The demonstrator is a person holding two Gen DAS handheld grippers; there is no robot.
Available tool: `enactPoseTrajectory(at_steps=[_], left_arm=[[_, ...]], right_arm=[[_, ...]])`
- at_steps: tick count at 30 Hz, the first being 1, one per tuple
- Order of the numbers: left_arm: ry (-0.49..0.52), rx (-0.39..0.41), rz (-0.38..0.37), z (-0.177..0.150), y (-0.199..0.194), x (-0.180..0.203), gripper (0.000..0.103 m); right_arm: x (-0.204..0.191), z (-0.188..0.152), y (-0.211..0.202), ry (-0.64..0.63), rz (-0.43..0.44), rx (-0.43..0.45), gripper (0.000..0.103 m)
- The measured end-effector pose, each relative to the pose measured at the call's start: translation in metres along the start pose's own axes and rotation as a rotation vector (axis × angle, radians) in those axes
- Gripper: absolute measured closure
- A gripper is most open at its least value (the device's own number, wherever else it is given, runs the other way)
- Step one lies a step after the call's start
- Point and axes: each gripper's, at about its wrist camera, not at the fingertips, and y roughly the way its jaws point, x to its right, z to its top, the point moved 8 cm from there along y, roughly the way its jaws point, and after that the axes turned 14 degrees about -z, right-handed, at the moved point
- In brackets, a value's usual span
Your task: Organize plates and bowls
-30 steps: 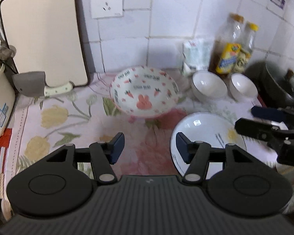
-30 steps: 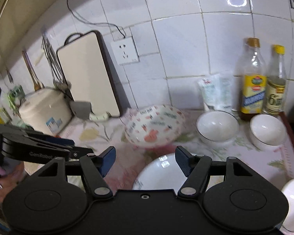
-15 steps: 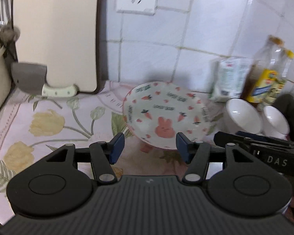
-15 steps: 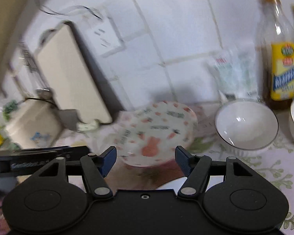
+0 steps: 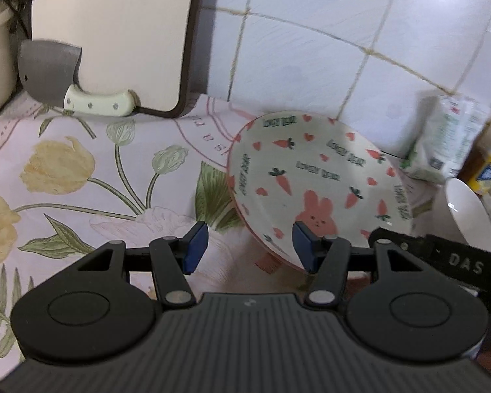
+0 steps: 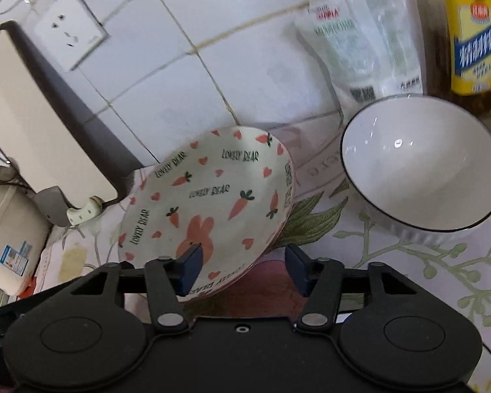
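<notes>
A deep plate with a pink rabbit and carrots (image 5: 314, 183) sits on the flowered counter cloth near the tiled wall. It also shows in the right wrist view (image 6: 212, 203). My left gripper (image 5: 250, 251) is open, its right finger at the plate's near rim. My right gripper (image 6: 242, 270) is open, with the plate's near rim between its fingers. A white bowl with a dark rim (image 6: 422, 167) stands right of the plate; it shows at the right edge of the left wrist view (image 5: 468, 213).
A cutting board (image 5: 114, 32) leans on the wall at the left, with a cleaver (image 5: 52, 72) before it. A rice cooker (image 6: 6, 229) stands far left. A plastic packet (image 6: 363, 42) and an oil bottle (image 6: 471, 39) stand by the wall.
Both grippers have moved forward and down toward the rabbit plate. The white flat plate seen earlier in front has dropped out of view.
</notes>
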Motion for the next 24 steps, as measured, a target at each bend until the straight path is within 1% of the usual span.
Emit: enactPoseTrajectory(at_steps=[3,5,7,8,9,10,11,12,13,16,17,21,24], left_arm=[[-0.062,-0.009,0.002,0.000,0.009,-0.010,0.049],[-0.097,-0.010,-0.022,0.001,0.013,-0.013,0.049],[-0.096,-0.015,-0.031,0.002,0.018,-0.012,0.051],[-0.087,-0.020,-0.035,0.003,0.020,-0.011,0.054],[-0.085,-0.028,-0.040,0.002,0.023,-0.010,0.063],[-0.092,-0.041,-0.046,0.001,0.025,-0.010,0.070],[-0.098,-0.040,-0.057,0.001,0.026,-0.009,0.072],[-0.100,-0.037,-0.069,0.001,0.027,-0.009,0.079],[-0.103,-0.042,-0.082,0.001,0.028,-0.008,0.082],[-0.123,-0.041,-0.081,0.002,0.030,-0.009,0.082],[-0.129,-0.036,-0.083,0.002,0.031,-0.009,0.082],[-0.131,-0.009,-0.083,0.002,0.033,-0.009,0.083],[-0.136,-0.005,-0.084,0.001,0.032,-0.009,0.083]], right_arm=[[0.002,-0.002,0.007,0.022,-0.021,-0.020,0.045],[0.001,-0.002,0.008,0.030,-0.020,-0.029,0.045],[0.000,-0.001,0.012,0.027,-0.015,-0.034,0.045],[-0.001,0.001,0.014,0.027,-0.018,-0.029,0.045],[-0.001,0.001,0.015,0.024,-0.022,-0.025,0.046],[-0.002,0.002,0.016,0.021,-0.028,-0.020,0.049],[-0.003,0.003,0.017,0.019,-0.035,-0.017,0.056],[-0.003,0.003,0.018,0.018,-0.040,-0.017,0.060],[-0.003,0.003,0.020,0.017,-0.046,-0.015,0.066],[-0.001,0.003,0.021,0.030,-0.062,-0.009,0.072],[0.001,0.003,0.021,0.028,-0.070,-0.005,0.078],[0.002,0.003,0.021,0.013,-0.070,0.011,0.078],[0.001,0.005,0.023,0.002,-0.073,0.015,0.078]])
